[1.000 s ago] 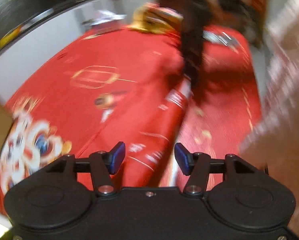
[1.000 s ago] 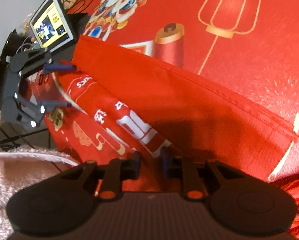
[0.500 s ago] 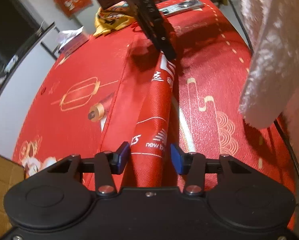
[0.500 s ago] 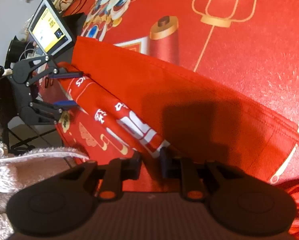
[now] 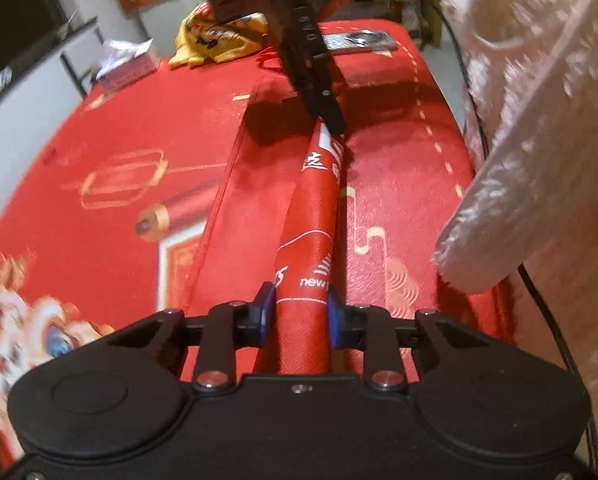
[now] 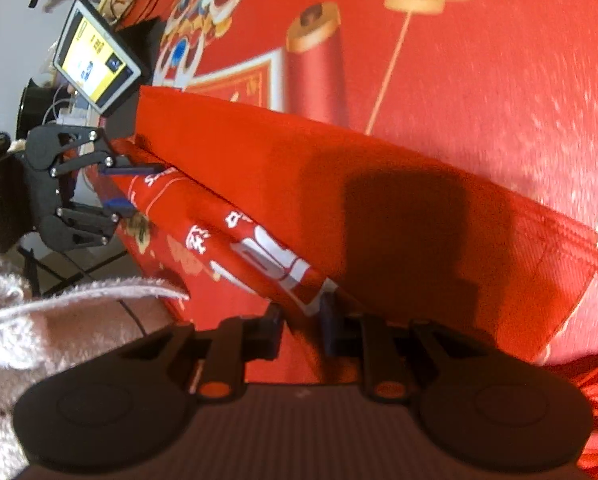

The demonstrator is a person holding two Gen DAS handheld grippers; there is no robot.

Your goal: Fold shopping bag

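Observation:
A red shopping bag point(image 5: 311, 216) with white print lies on the red festive tablecloth point(image 5: 119, 128), its near edge gathered into a raised ridge. My left gripper point(image 5: 301, 314) straddles the near end of that ridge; its jaws are closing and the blue pads touch the fabric on both sides. The right gripper point(image 5: 335, 124) pinches the far end of the ridge. In the right wrist view the bag point(image 6: 339, 184) spreads flat to the right, my right gripper point(image 6: 301, 316) is shut on its printed fold, and the left gripper point(image 6: 123, 188) sits at the bag's far corner.
A fluffy pale sleeve point(image 5: 539, 152) hangs over the table's right edge beside a black cable point(image 5: 559, 344). At the far end lie a yellow cloth point(image 5: 219, 36), a tissue box point(image 5: 127, 66) and a silver device point(image 5: 359, 40). A tablet point(image 6: 95, 68) stands off the table.
The left gripper's jaws have narrowed from wide apart until the pads meet the bag's ridge. The right gripper has kept its grip on the fold and tilted slightly.

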